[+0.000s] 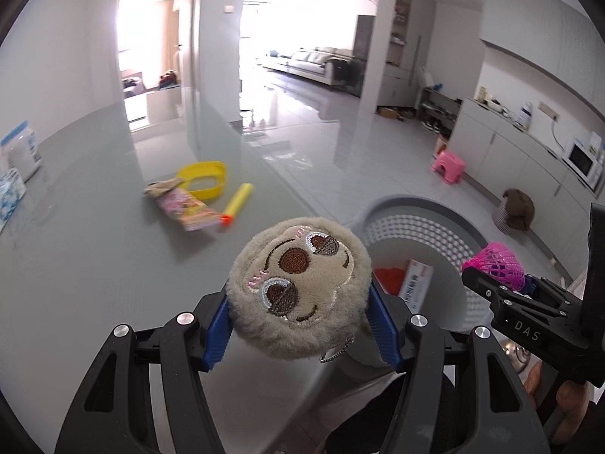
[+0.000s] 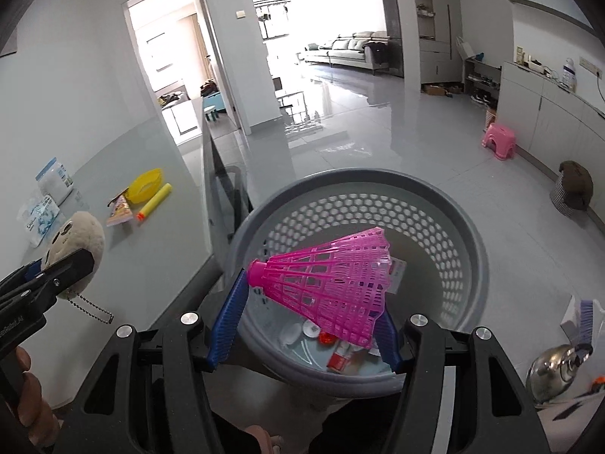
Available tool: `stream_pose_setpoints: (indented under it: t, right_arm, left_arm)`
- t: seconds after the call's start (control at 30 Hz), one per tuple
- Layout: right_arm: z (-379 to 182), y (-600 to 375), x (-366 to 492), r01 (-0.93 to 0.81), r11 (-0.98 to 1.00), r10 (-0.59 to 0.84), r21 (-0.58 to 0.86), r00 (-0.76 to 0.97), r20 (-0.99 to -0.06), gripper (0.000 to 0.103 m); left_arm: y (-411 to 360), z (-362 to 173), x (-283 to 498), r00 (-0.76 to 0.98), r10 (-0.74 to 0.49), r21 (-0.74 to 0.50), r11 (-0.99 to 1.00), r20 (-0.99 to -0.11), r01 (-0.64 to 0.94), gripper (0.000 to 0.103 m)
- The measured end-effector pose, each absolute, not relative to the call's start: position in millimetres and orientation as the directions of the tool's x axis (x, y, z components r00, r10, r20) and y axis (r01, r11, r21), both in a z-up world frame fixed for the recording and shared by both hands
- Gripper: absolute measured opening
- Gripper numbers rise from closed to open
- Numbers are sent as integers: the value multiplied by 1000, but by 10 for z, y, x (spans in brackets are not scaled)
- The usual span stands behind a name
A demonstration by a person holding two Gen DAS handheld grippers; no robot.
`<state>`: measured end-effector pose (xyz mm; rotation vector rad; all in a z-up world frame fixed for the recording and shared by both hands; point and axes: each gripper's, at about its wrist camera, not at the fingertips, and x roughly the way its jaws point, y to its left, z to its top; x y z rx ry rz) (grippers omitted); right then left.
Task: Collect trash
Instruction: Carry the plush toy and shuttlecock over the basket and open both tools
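We are observing the left hand-held gripper [image 1: 298, 325] pinching a plush keychain [image 1: 298, 287] and the right hand-held gripper [image 2: 314, 321] pinching a pink shuttlecock [image 2: 325, 283] above the grey basket [image 2: 469, 234].

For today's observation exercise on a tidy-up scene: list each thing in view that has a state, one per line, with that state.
Left hand-held gripper: shut on plush toy.
Plush toy: held above the table edge.
Right hand-held gripper: shut on shuttlecock.
Shuttlecock: held over the basket.
Basket: open-topped, some trash inside.
Foam dart: lying on the table.
Yellow lid: lying on the table.
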<state>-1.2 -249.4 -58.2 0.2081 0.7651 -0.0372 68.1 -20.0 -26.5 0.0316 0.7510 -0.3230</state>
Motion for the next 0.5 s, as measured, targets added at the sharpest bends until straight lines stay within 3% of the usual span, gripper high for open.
stream_pose_setpoints:
  t: [0.5]
  right_arm:
    - [-863,-3071,-38,200,958,3,204,707,-707,59]
  left_arm:
    - [-1098,-604,1051,587,-323,-40,896,-742,442,61]
